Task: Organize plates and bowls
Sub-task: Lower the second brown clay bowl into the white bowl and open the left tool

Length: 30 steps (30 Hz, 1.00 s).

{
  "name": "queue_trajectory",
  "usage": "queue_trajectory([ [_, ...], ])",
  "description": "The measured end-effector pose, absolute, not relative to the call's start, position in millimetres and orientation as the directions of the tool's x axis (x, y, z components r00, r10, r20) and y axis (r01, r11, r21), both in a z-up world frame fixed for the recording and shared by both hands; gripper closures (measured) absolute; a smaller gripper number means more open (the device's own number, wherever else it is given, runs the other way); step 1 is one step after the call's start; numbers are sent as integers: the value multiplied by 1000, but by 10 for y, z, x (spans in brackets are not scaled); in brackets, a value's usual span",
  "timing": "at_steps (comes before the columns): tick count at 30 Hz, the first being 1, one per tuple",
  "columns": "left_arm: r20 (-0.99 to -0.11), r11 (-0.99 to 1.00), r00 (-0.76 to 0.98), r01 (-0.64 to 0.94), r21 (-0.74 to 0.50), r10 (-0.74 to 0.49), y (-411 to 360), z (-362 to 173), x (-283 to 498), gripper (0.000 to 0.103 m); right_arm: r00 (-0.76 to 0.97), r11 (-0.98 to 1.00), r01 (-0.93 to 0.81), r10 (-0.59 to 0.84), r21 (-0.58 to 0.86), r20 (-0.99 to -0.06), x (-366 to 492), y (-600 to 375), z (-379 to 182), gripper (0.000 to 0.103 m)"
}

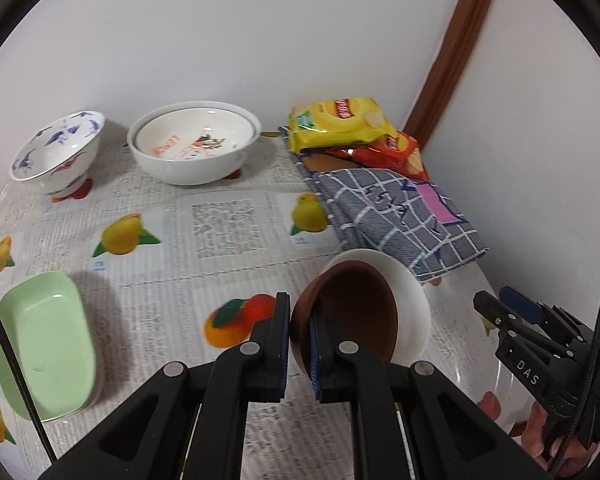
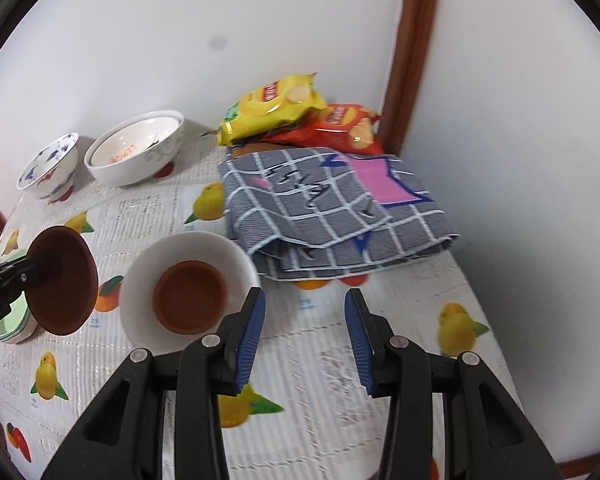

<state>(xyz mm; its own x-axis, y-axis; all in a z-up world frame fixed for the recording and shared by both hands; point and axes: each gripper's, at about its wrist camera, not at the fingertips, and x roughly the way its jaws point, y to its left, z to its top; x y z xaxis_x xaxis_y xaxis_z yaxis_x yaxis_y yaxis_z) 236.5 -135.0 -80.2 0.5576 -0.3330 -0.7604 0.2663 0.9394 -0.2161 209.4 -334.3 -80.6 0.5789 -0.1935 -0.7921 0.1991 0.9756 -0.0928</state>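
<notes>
My left gripper (image 1: 300, 320) is shut on the rim of a brown bowl (image 1: 352, 312), which hangs tilted above the table. In the right wrist view that brown bowl (image 2: 64, 280) is at the left, with the left gripper (image 2: 40, 266) clamped on it. Beside it on the table sits a white bowl (image 2: 220, 252) with a second, smaller brown bowl (image 2: 190, 296) nested inside. The white bowl (image 1: 412, 300) shows just behind the held one. My right gripper (image 2: 304, 336) stands open over the tablecloth to the right of the white bowl, nothing between its fingers; that gripper (image 1: 496, 300) also shows at the right edge.
Green rectangular dishes (image 1: 48, 344) lie near left. At the back stand a blue-patterned bowl (image 1: 58, 152) and a large white bowl (image 1: 194, 168) with another dish nested in it. A grey checked cloth (image 2: 332, 208) and yellow (image 2: 272, 108) and red (image 2: 340, 128) snack bags fill the far right corner by the wall.
</notes>
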Motion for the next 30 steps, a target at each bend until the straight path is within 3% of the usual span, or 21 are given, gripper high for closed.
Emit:
queue_trajectory([
  [14,-791,929,507,306,-208,-344,-1760,-1041,2533,94,557,964,262,-185,-40,-810,1999,-3786,-1008,62],
  [30,-821,924,452,311,-221,-349,-1955,-1356,2755,94,559,980,200,-130,-19,-819,2124,-3740,-1232,62],
])
